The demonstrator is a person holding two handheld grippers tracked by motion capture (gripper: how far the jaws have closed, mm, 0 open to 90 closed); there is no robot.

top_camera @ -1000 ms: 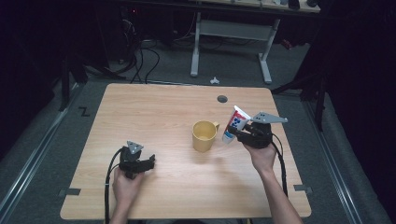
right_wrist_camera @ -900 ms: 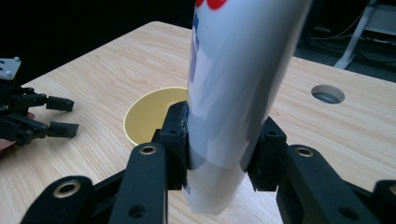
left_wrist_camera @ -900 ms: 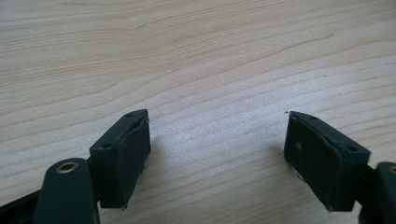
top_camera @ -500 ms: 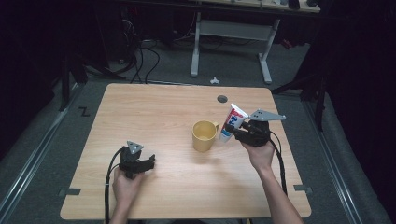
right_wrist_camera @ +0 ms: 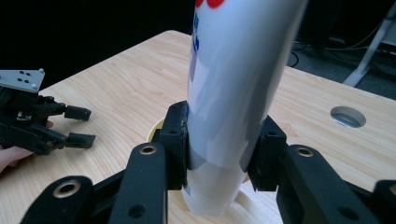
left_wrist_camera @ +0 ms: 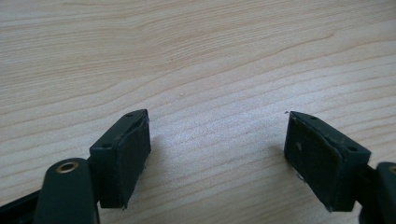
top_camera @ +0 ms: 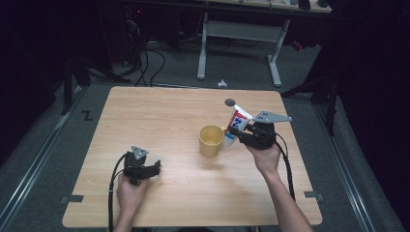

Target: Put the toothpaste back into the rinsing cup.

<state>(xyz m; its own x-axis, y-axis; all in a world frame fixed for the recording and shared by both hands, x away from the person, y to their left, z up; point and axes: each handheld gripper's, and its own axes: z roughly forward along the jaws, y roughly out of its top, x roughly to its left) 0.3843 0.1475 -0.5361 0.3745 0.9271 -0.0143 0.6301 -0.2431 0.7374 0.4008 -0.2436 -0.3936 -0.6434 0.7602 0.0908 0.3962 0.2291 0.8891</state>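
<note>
Glossy plastic tube (right_wrist_camera: 233, 93), matt wood table (top_camera: 159, 111)

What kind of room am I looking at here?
Probably a lab or workshop: a bare wooden table with a cable hole, loose cables on grey carpet, and a desk frame behind.

A white tube (top_camera: 237, 125) with red and blue print stands tilted right of centre in the high view, its lower end pointing down toward the rim of a yellow cup (top_camera: 211, 140); in the right gripper view the tube (right_wrist_camera: 233, 93) rises up the middle of the frame, clamped at both sides low on its body; the cup stands upright and open-topped near the centre of the high view.
</note>
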